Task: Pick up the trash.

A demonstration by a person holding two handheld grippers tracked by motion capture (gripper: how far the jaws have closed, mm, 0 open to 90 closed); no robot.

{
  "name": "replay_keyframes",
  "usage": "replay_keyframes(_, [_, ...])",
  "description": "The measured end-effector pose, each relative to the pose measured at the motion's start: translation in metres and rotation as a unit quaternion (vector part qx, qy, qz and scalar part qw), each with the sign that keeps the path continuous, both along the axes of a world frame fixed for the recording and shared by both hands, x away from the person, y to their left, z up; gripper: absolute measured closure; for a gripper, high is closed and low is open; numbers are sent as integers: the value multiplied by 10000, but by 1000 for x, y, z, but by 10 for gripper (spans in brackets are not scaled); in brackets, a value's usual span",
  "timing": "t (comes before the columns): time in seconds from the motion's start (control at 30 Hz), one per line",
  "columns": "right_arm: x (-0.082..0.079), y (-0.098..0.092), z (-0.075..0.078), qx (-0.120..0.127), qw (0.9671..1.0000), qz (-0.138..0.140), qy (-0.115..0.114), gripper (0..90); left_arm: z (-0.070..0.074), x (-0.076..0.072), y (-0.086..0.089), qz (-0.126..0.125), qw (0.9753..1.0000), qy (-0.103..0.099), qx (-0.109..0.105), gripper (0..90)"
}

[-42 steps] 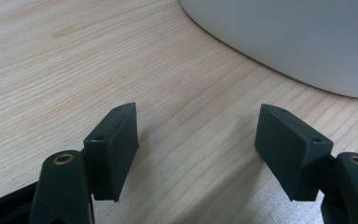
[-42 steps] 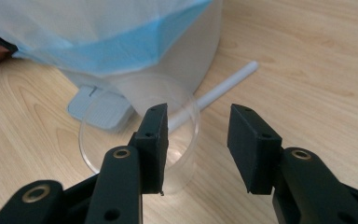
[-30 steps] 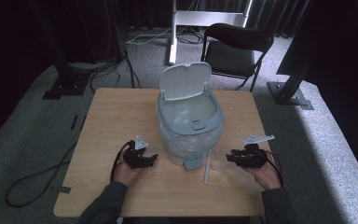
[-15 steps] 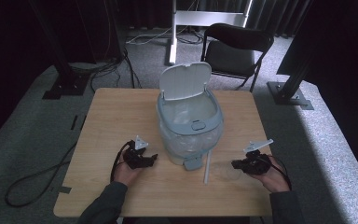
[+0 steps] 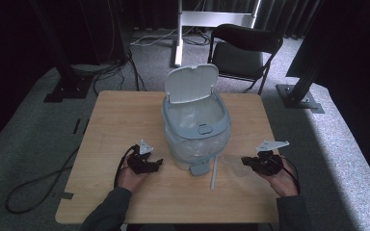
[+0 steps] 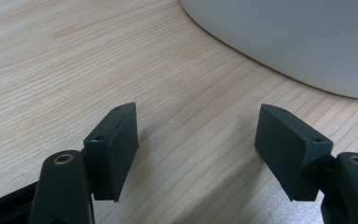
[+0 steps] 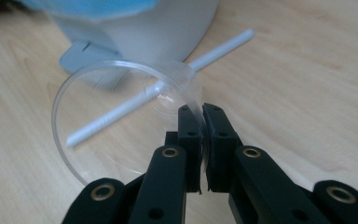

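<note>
Right gripper [image 7: 200,116] pinching a clear plastic cup's [image 7: 121,116] rim above the table [image 5: 125,115], white straw [image 7: 158,88] beneath, lidded bin [image 5: 196,125] just beyond, perhaps touching, left gripper [image 6: 196,144] wide open, empty.

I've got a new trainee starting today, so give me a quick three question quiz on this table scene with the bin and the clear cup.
1. True or false: the right tool is shut on the rim of the clear plastic cup.
2. How do the jaws of the left tool stand? A) wide apart with nothing between them B) closed on the straw C) closed on the bin lid
3. Fill in: the lid of the bin stands ____.

Key: 1 true. 2 A. 3 open. The white straw lies flat on the table, in front of the bin.
</note>
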State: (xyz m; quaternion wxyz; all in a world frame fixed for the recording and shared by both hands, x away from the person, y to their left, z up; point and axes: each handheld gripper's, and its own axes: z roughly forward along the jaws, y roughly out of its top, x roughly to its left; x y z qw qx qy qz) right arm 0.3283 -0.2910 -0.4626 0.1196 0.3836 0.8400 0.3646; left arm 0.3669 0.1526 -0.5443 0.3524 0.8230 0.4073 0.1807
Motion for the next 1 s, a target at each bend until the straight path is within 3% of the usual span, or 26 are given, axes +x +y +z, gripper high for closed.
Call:
replay_keyframes(0.57, [0, -2, 32, 216, 9965, -436, -675, 863, 0, 0, 0, 3, 10000, -4, -9, 302])
replay_keyframes(1.0, [1, -8, 45, 245, 9937, -670, -862, 862, 0, 0, 0, 4, 10000, -4, -12, 302])
